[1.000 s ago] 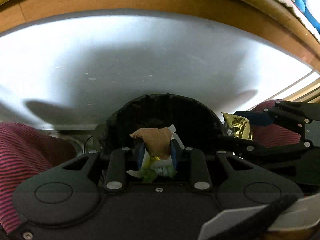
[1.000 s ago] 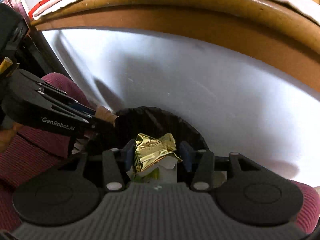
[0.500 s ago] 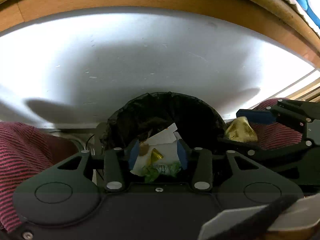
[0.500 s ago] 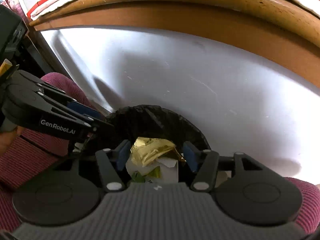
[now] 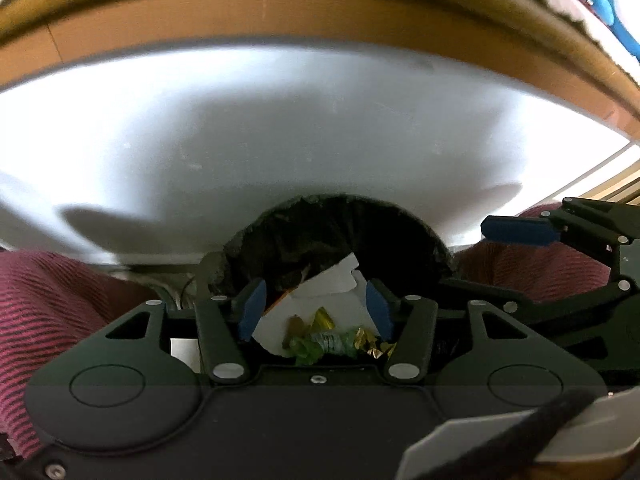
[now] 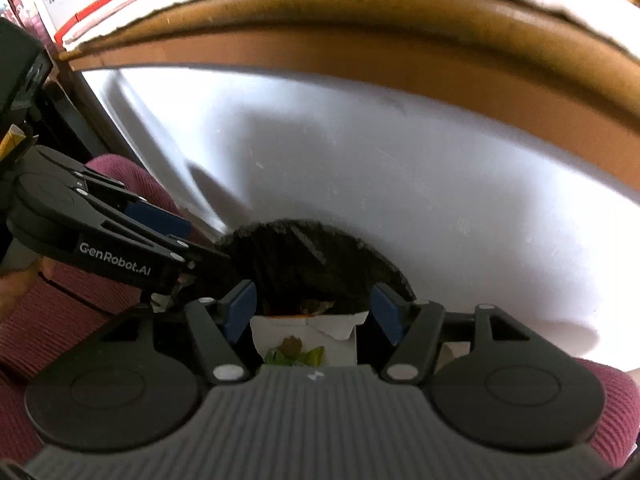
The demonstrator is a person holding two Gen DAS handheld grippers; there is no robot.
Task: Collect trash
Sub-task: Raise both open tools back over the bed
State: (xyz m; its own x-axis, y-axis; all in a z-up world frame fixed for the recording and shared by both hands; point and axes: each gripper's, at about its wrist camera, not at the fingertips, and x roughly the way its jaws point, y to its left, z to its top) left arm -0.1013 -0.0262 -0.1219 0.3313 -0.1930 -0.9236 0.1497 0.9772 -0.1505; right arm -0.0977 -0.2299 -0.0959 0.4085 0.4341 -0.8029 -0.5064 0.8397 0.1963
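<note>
- the left gripper (image 5: 312, 310) hangs over the mouth of a black-lined trash bin (image 5: 400, 224), its blue-padded jaws spread wide with nothing pinched between them.
- the right gripper (image 6: 314, 314) is above the same bin (image 6: 340, 248), its jaws likewise parted and empty; in the left wrist view it shows from the side at the right edge (image 5: 516, 230), one blue pad in sight.
- seen from the right wrist, the left gripper's black linkage (image 6: 120, 248) reaches in from the left, printed with "genrobot.ai".
- the trash lies inside the bin: a torn white carton (image 5: 320, 300) with an orange edge sits uppermost, tilted against the liner.
- on the carton rest a brown wrapper (image 5: 295, 325), a small gold wrapper (image 5: 323, 320) and a crumpled green wrapper (image 5: 310, 346).
- a crinkled gold foil wrapper (image 5: 370, 342) lies just beside the green one, at the right of the pile.
- the right wrist view shows the carton (image 6: 304, 334), the brown piece (image 6: 291, 346) and the green wrapper (image 6: 294, 357); the gold foil is hidden there behind the gripper body.
- maroon ribbed fabric (image 5: 52, 308) of the person's clothing flanks the bin on both sides.
- behind the bin rises a white panel (image 5: 280, 140), topped by a brown wooden edge (image 5: 280, 20).
</note>
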